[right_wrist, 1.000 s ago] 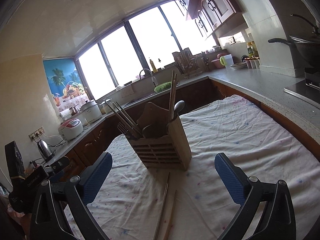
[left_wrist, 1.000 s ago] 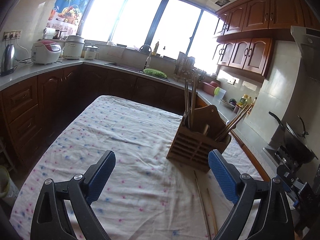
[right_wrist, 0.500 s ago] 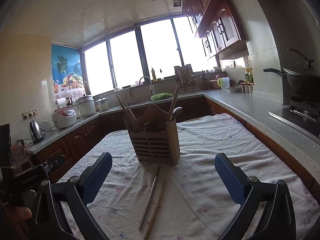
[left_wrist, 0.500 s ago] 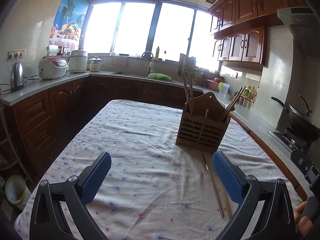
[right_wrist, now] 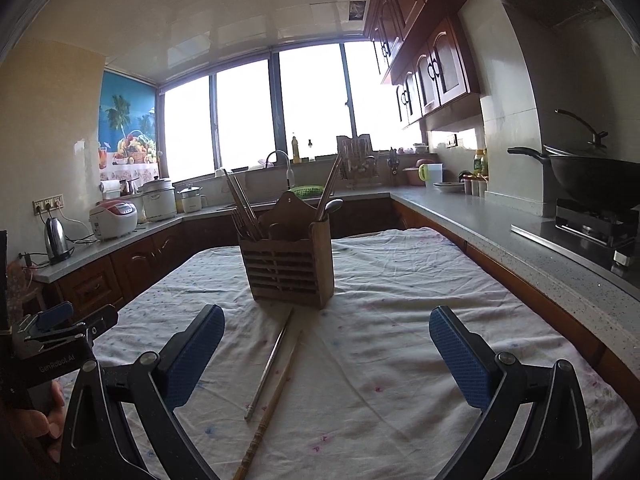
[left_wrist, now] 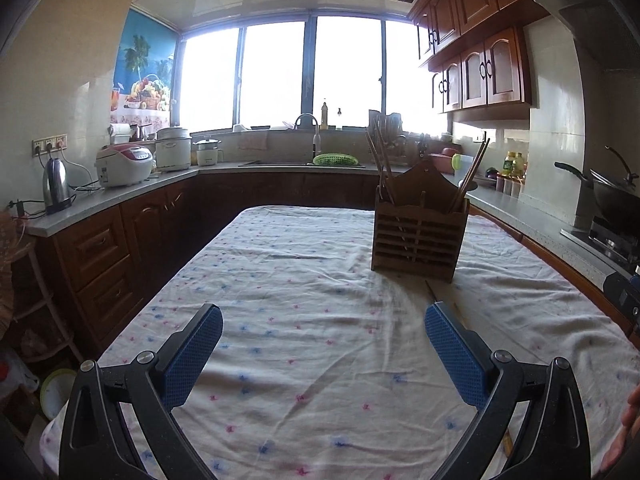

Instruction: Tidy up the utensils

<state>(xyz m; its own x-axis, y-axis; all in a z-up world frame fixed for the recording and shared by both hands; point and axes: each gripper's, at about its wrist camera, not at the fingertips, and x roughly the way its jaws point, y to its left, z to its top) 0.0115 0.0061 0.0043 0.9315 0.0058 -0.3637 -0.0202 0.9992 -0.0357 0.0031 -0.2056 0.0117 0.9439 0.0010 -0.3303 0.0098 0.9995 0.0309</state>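
A slatted wooden utensil holder (right_wrist: 289, 268) (left_wrist: 418, 240) stands upright on the cloth-covered table (right_wrist: 400, 300), with chopsticks and a spoon sticking out of it. Two loose chopsticks lie on the cloth just in front of it: a metal chopstick (right_wrist: 269, 364) and a wooden chopstick (right_wrist: 276, 392). My right gripper (right_wrist: 326, 354) hovers open above them, nothing between its blue pads. My left gripper (left_wrist: 322, 354) is open too, empty, left of the holder; its right finger hides most of the chopsticks. In the right wrist view the left gripper (right_wrist: 52, 328) shows at the far left, held by a hand.
Counters wrap around the table: kettle (left_wrist: 56, 186) and rice cookers (left_wrist: 124, 164) at left, sink (left_wrist: 308, 160) under the window, a wok on the stove (right_wrist: 592, 188) at right. Wooden cabinets hang at the upper right.
Both grippers rolled to level and drew back from the holder, which now looks upright and farther off. The left jaws widened slightly. The loose chopsticks stay put.
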